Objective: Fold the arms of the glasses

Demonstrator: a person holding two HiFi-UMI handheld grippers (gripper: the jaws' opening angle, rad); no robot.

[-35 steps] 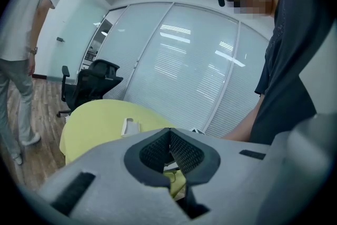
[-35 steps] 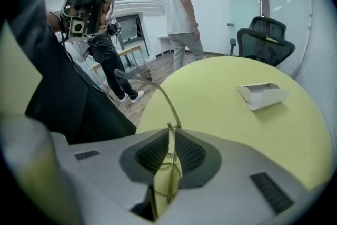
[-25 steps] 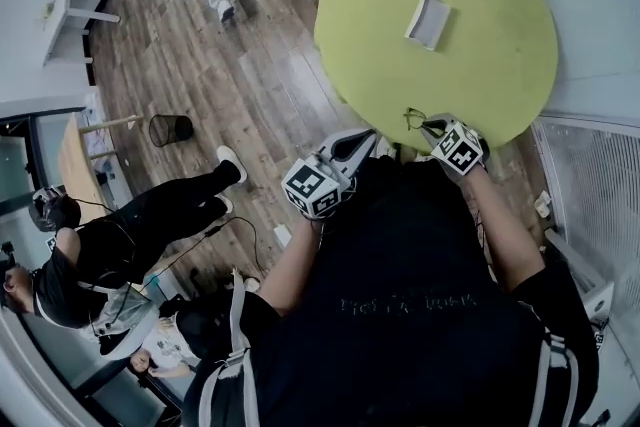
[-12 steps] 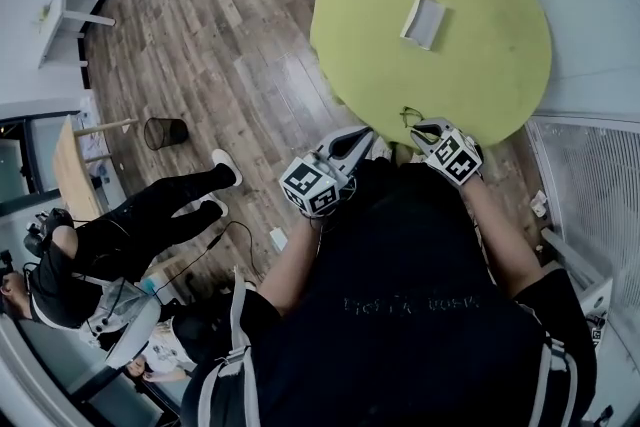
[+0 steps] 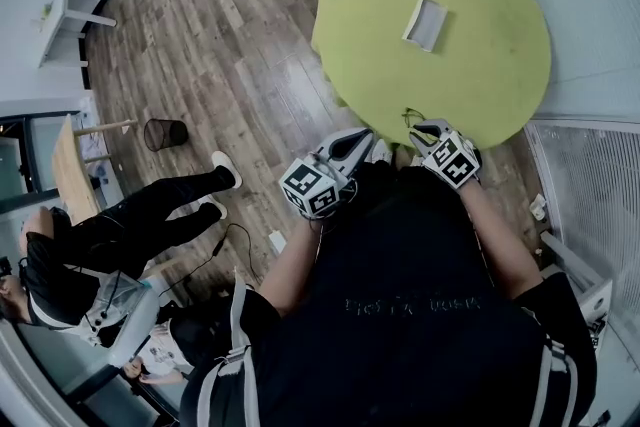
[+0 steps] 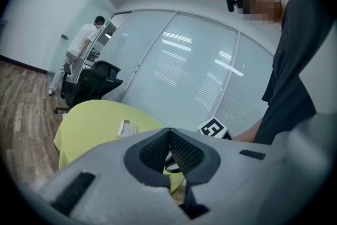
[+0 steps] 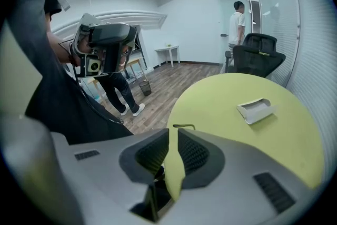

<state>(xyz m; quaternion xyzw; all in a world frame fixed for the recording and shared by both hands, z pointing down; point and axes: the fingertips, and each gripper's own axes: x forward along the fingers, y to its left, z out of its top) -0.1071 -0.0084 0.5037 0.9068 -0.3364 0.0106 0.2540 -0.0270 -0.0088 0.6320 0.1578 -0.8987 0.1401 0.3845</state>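
1. The glasses [image 5: 412,117] lie at the near edge of the round green table [image 5: 500,85], just below the middle of the head view. They show only as a thin dark wire shape, too small to tell whether either arm is folded.
2. The right gripper [image 5: 425,127] sits just to the right of them. Its own view shows the jaws a narrow slit apart with only green tabletop between them, and one thin dark piece of the glasses [image 7: 182,126] just beyond the tips, not gripped.
3. The left gripper [image 5: 358,140] hangs off the table, left of the glasses. In its own view the pad tips meet and hold nothing [image 6: 169,131].
4. Over the last second the right gripper has eased slightly back toward the person's body. The glasses have kept their place at the edge, and the left gripper has barely shifted.
5. My reading: neither tool has hold of the frame, so folding is not under way; one must first pin the frame.
6. A white open box [image 5: 426,22] sits well apart, toward the top.
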